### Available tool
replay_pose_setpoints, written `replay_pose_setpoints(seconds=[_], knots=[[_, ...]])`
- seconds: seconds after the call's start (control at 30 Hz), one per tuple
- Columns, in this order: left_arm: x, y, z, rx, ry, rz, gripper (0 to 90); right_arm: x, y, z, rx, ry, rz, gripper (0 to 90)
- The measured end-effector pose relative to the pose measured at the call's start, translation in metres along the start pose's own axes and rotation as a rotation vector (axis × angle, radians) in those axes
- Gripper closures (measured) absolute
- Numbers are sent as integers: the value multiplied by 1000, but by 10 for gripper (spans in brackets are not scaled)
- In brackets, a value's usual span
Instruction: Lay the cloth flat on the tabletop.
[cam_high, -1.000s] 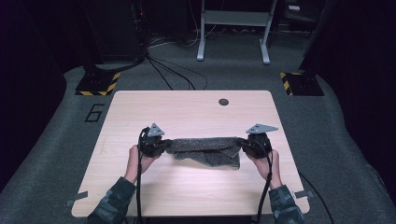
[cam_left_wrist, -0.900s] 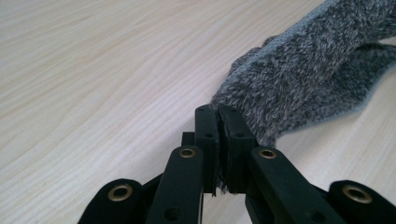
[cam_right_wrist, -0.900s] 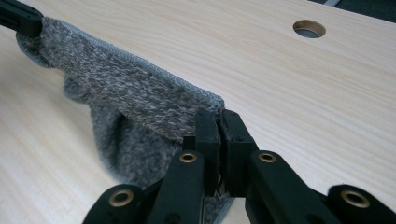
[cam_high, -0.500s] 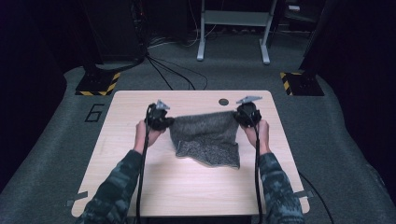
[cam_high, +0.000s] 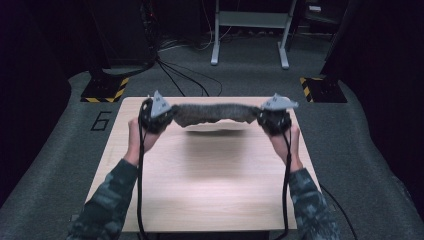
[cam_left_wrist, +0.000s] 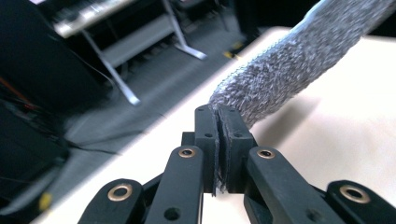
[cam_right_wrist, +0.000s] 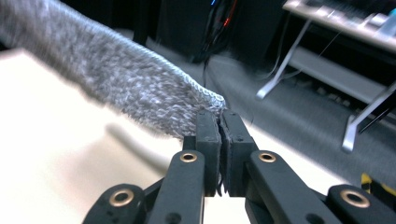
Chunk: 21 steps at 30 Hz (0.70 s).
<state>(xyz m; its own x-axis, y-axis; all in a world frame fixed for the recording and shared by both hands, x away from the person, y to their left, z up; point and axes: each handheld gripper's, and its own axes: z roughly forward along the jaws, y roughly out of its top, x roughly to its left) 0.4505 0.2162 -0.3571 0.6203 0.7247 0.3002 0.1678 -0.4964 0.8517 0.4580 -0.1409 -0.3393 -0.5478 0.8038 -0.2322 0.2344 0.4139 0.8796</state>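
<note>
pale wooden table (cam_high: 210, 180), fuzzy grey cloth (cam_high: 216, 113) stretched taut above it (slightly blurred), both grippers' jaws clamping its ends

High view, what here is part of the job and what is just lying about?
In the job: grey cloth, held up over the table; left gripper and right gripper, each shut on an end.

Lying about: metal stand, floor cables, striped floor blocks.
</note>
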Motion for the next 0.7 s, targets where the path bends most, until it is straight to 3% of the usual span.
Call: replay_pose_setpoints(seconds=[0.03, 0.07, 0.1, 0.17, 0.2, 0.23, 0.27, 0.37, 0.47, 0.5, 0.53, 0.57, 0.67, 0.7], knots=[[-11, -22, 2, 23, -23, -7, 869, 20, -39, 3, 65, 42, -29, 868], [-17, -35, 4, 40, -41, -15, 867, 26, -52, 4, 80, 54, -22, 868], [-32, -68, 9, 89, -85, -53, 866, 35, -72, 6, 116, 86, -12, 867], [-45, -96, 13, 140, -137, -96, 861, 47, -97, 8, 146, 118, 16, 865], [-45, -96, 13, 140, -137, -96, 855, 47, -97, 8, 146, 118, 16, 865], [-57, -116, 13, 173, -165, -122, 849, 59, -121, 8, 186, 144, 39, 861], [-61, -123, 13, 177, -182, -137, 844, 62, -127, 7, 190, 154, 49, 860], [-70, -136, 9, 202, -221, -163, 776, 70, -144, 3, 223, 182, 77, 825], [-73, -139, 5, 215, -250, -188, 651, 72, -152, -2, 227, 198, 103, 775], [-73, -140, -2, 214, -270, -210, 599, 69, -156, -12, 227, 213, 128, 719], [-73, -140, -2, 214, -270, -210, 543, 69, -156, -12, 227, 213, 128, 719], [-70, -138, -9, 205, -280, -243, 476, 64, -156, -21, 213, 220, 160, 665], [-66, -134, -17, 191, -266, -244, 335, 57, -155, -30, 190, 224, 190, 619], [-60, -130, -22, 175, -246, -250, 309, 50, -151, -37, 173, 219, 210, 530]])
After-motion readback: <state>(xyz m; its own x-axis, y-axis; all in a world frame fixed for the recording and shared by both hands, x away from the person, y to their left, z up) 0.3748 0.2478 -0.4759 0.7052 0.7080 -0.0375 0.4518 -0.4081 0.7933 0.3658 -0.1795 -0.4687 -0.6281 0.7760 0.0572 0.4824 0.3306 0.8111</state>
